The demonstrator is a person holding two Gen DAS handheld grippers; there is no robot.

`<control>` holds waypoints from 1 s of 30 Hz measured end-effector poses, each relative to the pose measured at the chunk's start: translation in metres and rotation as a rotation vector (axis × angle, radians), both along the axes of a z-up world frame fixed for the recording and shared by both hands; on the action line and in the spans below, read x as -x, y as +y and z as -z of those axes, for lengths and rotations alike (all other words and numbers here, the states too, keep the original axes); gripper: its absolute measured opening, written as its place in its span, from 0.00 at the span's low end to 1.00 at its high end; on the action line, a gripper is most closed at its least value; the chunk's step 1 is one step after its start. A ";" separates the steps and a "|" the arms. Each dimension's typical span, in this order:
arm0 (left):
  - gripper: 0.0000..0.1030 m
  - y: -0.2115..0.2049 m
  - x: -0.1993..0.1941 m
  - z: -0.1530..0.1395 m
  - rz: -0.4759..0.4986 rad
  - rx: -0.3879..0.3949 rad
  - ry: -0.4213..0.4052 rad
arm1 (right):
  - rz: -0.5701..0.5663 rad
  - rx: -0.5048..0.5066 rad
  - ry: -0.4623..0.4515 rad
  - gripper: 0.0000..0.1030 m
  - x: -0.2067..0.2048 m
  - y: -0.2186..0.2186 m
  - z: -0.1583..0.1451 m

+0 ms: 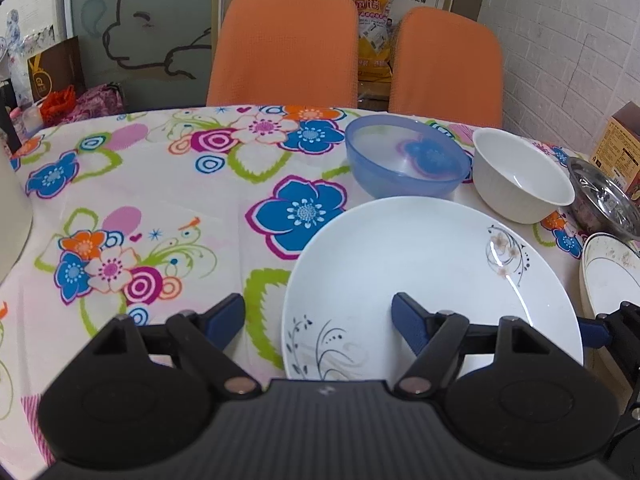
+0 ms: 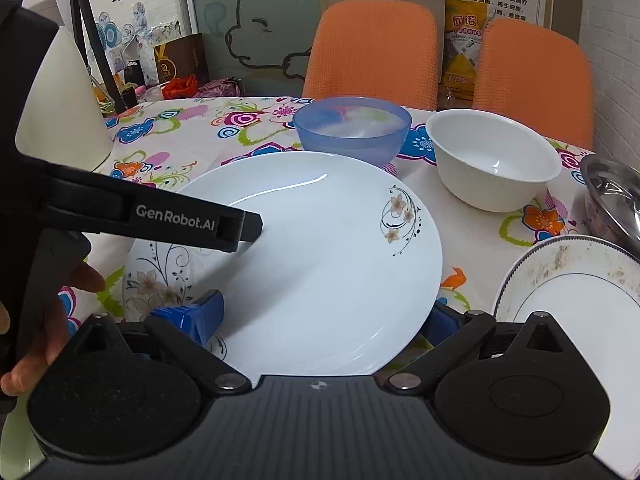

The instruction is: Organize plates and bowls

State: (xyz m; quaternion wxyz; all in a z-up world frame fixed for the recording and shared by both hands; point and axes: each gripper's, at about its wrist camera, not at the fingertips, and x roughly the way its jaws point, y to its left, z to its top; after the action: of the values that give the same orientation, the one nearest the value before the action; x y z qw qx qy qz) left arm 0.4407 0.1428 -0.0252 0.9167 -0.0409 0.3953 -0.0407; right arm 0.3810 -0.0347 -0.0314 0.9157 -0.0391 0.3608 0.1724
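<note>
A large white plate with flower sprigs (image 1: 420, 272) (image 2: 312, 248) lies on the flowered tablecloth (image 1: 160, 200). My left gripper (image 1: 318, 322) stands open over the plate's left rim, one finger above the cloth and the other above the plate. My right gripper (image 2: 320, 318) is open too and straddles the plate's near right part: its left finger sits over the plate and its right finger at the rim, partly hidden. Behind stand a blue translucent bowl (image 1: 404, 160) (image 2: 352, 132) and a white bowl (image 1: 520, 176) (image 2: 492, 160).
At the right are a steel bowl (image 1: 604, 200) (image 2: 612, 200) and a smaller blue-lined plate with a stained rim (image 1: 608, 276) (image 2: 580, 300). Two orange chairs (image 1: 284, 48) stand behind the table. A white cone-shaped object (image 2: 64, 96) sits at the left, a box (image 1: 620, 140) at the far right.
</note>
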 end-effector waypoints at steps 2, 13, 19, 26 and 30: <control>0.73 0.001 0.000 0.000 0.008 0.003 -0.001 | -0.009 0.001 -0.004 0.87 -0.001 0.000 0.000; 0.73 -0.002 -0.003 0.000 0.012 -0.001 -0.006 | 0.004 -0.009 -0.014 0.87 -0.013 0.002 0.002; 0.61 -0.008 -0.001 0.000 0.059 0.012 -0.012 | -0.014 -0.006 -0.018 0.88 -0.011 0.001 0.000; 0.55 -0.006 0.003 -0.009 0.029 0.046 0.016 | -0.018 -0.052 -0.019 0.87 -0.001 0.000 -0.007; 0.55 -0.008 0.021 -0.027 0.027 0.040 -0.018 | -0.017 -0.037 -0.062 0.87 0.018 0.003 -0.021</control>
State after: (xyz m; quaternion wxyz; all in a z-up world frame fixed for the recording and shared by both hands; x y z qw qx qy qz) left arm 0.4201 0.1347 0.0020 0.9185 -0.0535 0.3869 -0.0613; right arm 0.3630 -0.0319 -0.0100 0.9256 -0.0307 0.3284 0.1857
